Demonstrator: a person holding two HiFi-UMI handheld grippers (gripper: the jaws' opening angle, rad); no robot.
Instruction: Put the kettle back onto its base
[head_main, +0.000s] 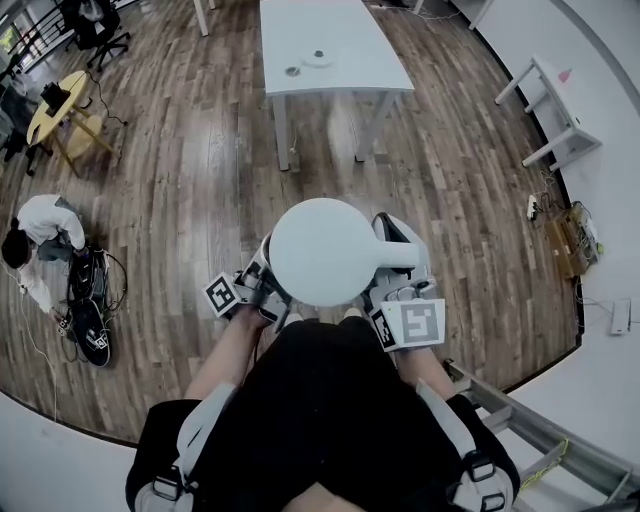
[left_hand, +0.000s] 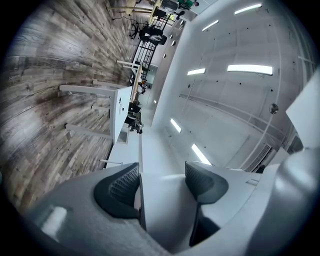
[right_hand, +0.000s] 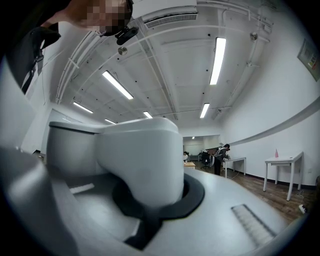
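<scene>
White kettle up in the air, close to the body, over the wood floor. Right gripper shut tight on its handle. Left gripper spread wide on the other side, pads pressed on a white part of it. Far ahead, a white table with two small round things on top.

The person wore a black top and grey-white sleeves. The left gripper and right gripper had white shells, black-and-white marker cubes and dark textured pads.
</scene>
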